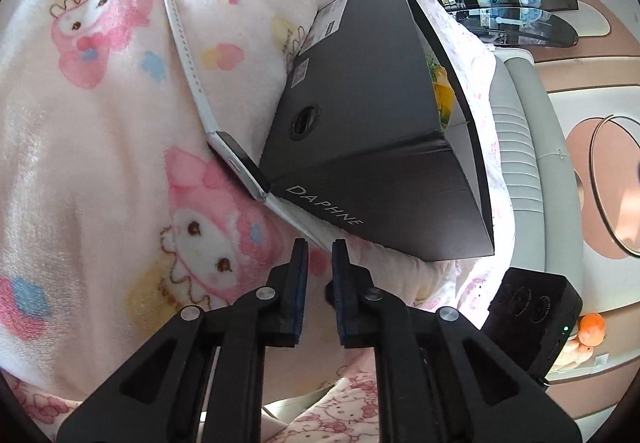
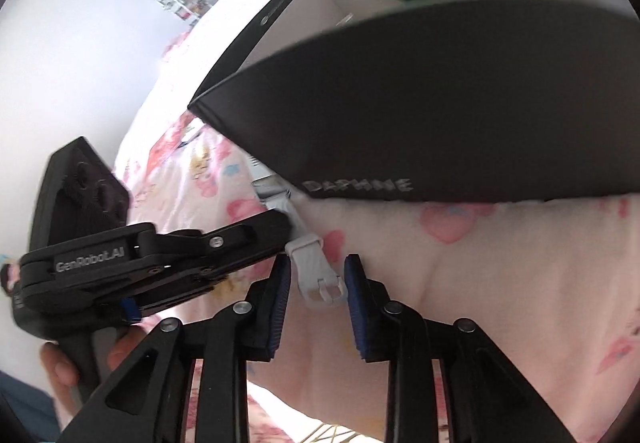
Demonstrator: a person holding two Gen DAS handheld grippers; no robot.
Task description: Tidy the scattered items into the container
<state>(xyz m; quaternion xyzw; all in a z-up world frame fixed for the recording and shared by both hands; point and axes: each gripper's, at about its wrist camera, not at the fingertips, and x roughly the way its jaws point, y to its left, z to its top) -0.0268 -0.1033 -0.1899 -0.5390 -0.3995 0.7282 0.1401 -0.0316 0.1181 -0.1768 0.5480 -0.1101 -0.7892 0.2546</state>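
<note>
Beside box (image 1: 372, 131), watch (image 1: 240, 163), buckle (image 2: 324, 289) r-view only

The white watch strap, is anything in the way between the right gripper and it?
Nothing visible blocks it. The buckle end of the watch strap lies on the blanket between the open fingers of the right gripper. The left gripper sits alongside.

White-strapped watch (image 1: 224, 131) lies against black box (image 1: 376, 147), seemingly touching.

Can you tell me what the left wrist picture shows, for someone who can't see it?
A white-strapped watch lies on a pink cartoon blanket, tucked against a black DAPHNE box. The left tongs hover open just short of the strap's near end, and something yellow and green peeks out inside the box.
</note>
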